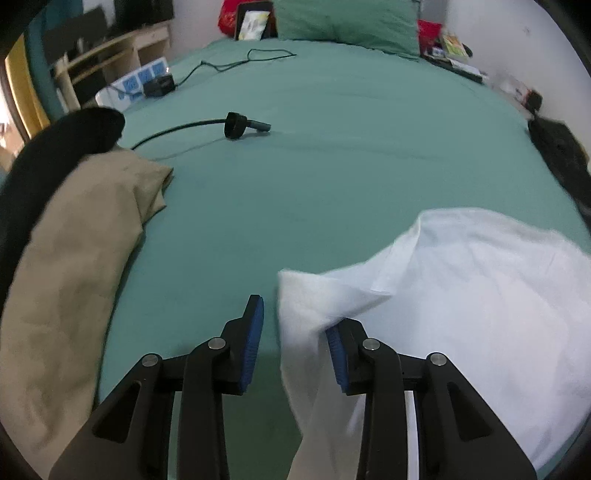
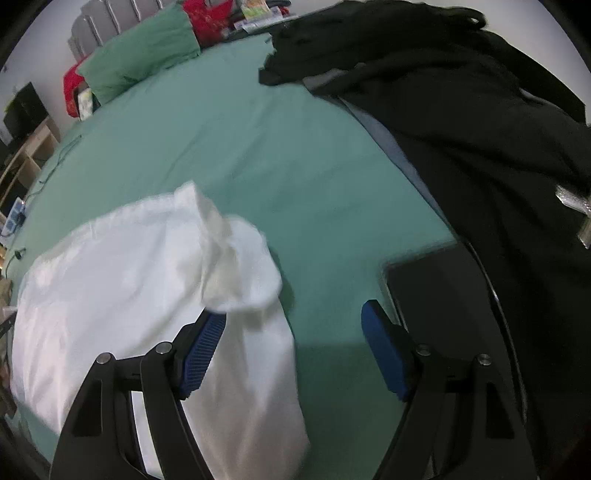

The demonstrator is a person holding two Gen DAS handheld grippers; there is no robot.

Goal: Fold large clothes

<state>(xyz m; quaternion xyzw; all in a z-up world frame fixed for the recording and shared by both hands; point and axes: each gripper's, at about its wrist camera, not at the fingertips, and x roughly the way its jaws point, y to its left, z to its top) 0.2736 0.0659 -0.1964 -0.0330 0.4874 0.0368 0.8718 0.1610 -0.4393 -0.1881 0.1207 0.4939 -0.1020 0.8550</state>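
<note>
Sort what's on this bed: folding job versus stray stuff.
For the job: white garment, tan garment, black clothes, left hand-held gripper, right hand-held gripper.

Lying about: black cable, power strip, green pillow.

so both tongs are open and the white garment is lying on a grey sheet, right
Not quite: the sheet is green, not grey, as the left wrist view shows. The rest holds: left tongs and right tongs are open, and the white garment lies on it.
</note>
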